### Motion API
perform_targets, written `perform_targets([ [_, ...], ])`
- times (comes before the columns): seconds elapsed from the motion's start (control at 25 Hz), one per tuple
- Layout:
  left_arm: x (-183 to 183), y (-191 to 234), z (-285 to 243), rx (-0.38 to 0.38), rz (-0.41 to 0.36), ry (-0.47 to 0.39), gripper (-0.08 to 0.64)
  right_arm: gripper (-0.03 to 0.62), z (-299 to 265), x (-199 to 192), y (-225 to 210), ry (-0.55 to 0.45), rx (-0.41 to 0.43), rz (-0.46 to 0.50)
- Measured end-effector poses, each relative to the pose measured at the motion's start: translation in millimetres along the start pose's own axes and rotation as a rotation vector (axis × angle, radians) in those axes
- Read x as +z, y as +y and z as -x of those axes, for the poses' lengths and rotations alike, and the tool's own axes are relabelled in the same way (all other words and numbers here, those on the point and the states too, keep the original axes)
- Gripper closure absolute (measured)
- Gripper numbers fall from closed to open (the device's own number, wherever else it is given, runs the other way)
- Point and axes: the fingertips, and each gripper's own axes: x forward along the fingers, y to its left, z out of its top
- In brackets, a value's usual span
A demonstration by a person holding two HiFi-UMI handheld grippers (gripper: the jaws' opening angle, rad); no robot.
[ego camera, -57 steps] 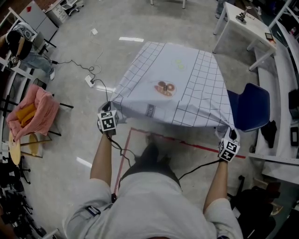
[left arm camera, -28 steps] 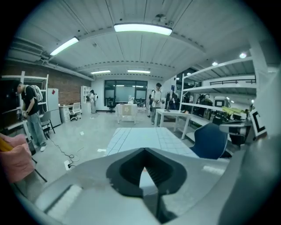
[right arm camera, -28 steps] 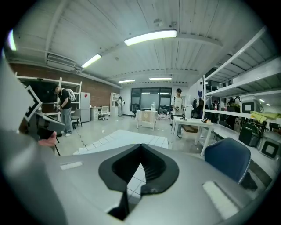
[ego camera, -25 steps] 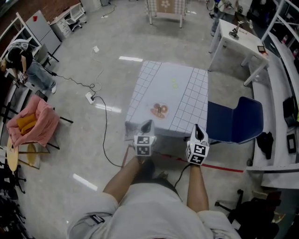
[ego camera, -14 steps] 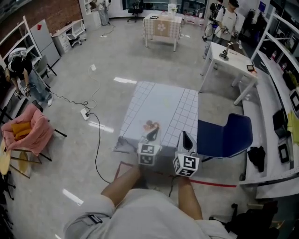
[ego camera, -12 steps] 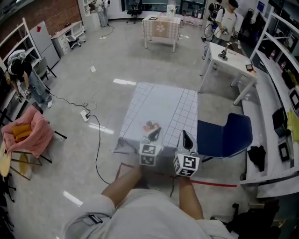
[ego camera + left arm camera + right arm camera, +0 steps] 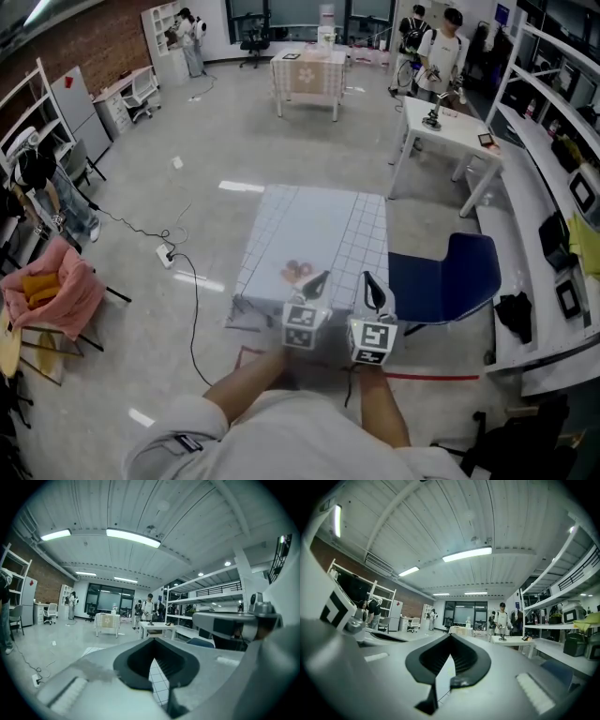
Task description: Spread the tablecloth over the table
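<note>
The table itself is hidden from us under the tablecloth (image 7: 319,230), and the cloth's near edge is cut off behind both grippers. The cloth is pale, gridded with thin dark lines, flat on top with draped sides. The left gripper (image 7: 317,279) and right gripper (image 7: 372,288) have their ribbed black pads (image 7: 171,665) closed tip to tip, holding nothing, over that near edge.

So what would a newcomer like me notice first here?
Probably the white grid-patterned tablecloth draped mid-room, with a dark blue chair at its right. Just nearer, a person holds up two grippers topped with black-and-white marker cubes, left gripper and right gripper, side by side, jaws together and empty.
</note>
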Motion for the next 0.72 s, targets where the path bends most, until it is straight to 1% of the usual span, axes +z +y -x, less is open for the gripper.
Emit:
perform_targets([
  [0.16,3,-2,1,-0.017,0.002,-0.004,0.539,0.586,-1,-5,5,0.015,0.009,-0.003],
  [0.32,1,0,3,-0.019,0.013,-0.001,0.538,0.586,-2,-7,9,0.017,0.013,0.001],
  [0.48,2,0,5,-0.025,0.002,-0.003,0.538,0.586,-2,-6,12,0.018,0.015,0.001],
  [0.72,3,11,5,-0.021,-0.008,-0.012,0.538,0.586,-5,-5,16,0.015,0.007,0.0],
])
